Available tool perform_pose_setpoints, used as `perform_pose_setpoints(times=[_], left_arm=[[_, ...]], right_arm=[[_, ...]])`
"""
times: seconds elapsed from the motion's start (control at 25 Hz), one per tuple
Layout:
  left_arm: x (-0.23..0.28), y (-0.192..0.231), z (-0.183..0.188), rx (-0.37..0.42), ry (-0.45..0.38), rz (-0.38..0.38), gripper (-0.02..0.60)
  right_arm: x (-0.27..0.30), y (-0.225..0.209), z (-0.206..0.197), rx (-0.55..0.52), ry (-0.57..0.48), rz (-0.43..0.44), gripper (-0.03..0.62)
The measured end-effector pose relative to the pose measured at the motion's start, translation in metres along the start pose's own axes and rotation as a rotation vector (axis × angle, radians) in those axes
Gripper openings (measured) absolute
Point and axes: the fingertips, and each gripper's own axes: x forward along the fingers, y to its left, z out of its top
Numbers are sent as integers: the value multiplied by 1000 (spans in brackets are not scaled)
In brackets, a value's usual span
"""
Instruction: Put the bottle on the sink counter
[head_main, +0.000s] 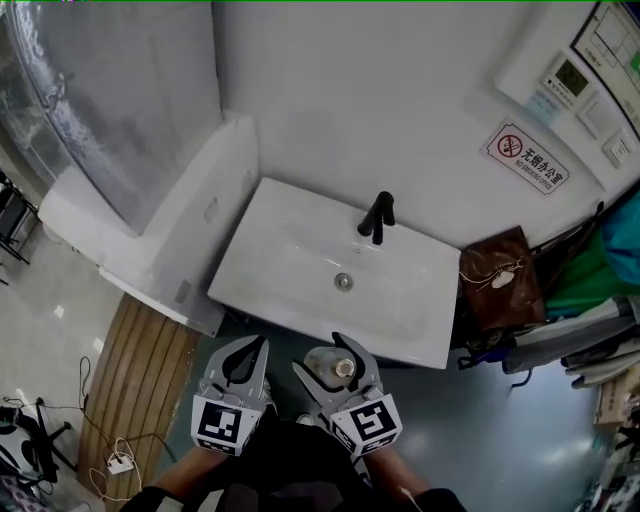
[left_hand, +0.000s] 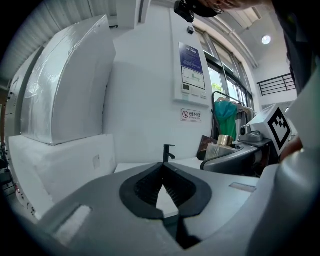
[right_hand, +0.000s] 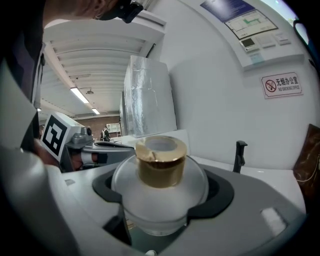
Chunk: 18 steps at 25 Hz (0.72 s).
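A round frosted bottle (head_main: 325, 360) with a gold cap sits upright between the jaws of my right gripper (head_main: 332, 354), which is shut on its body. In the right gripper view the bottle (right_hand: 159, 192) fills the middle and the pads press on both its sides. My left gripper (head_main: 255, 348) hangs just to the left of it, shut with nothing between its tips; the tips (left_hand: 162, 167) meet. Both grippers are in front of the near edge of the white sink counter (head_main: 425, 285), over the floor. A black faucet (head_main: 377, 217) stands at the back of the basin.
A large white plastic-wrapped block (head_main: 150, 150) stands left of the sink. A brown bag (head_main: 500, 280) hangs at its right, with green cloth behind it. On the wall are a no-smoking sign (head_main: 528, 158) and a control panel (head_main: 590, 75). A wooden mat (head_main: 135, 385) and cables (head_main: 110, 460) lie on the floor.
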Motion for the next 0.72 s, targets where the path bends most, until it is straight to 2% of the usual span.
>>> perform_pose_setpoints(times=[0.4,0.72], left_arm=[[27,49,27,22,-45,-51,3],[37,69,41,25,-74,-43,3]], right_arm=[[50,-12,36,-35,-29,-76,339],[80,-12,51,-61,-29,-67,339]])
